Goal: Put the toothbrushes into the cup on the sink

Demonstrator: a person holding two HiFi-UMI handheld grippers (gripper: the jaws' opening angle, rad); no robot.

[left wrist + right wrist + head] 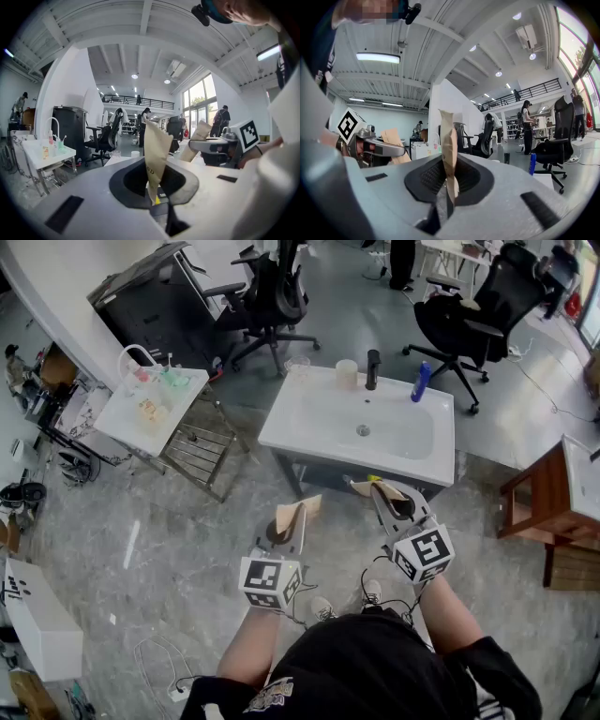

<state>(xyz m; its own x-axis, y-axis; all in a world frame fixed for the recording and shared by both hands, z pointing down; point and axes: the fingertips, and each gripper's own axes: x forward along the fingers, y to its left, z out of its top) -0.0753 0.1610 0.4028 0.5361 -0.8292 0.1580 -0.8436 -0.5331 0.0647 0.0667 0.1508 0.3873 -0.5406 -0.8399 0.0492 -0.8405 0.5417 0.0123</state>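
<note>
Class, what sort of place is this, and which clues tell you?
Probably an open office or lab, not a bathroom: the sink stands freestanding among office chairs, with a mezzanine behind.

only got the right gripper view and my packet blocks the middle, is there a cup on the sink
Observer: Yes, head view shows a cream cup on the sink's back rim, just left of the black faucet.
Operator: is the left one gripping its packet
Observer: Yes, the left gripper view shows the left hand-held gripper shut on a tan paper packet.
Operator: are we over the basin yet
Observer: No, the left and the right hand-held gripper both hang short of the sink's near edge.
</note>
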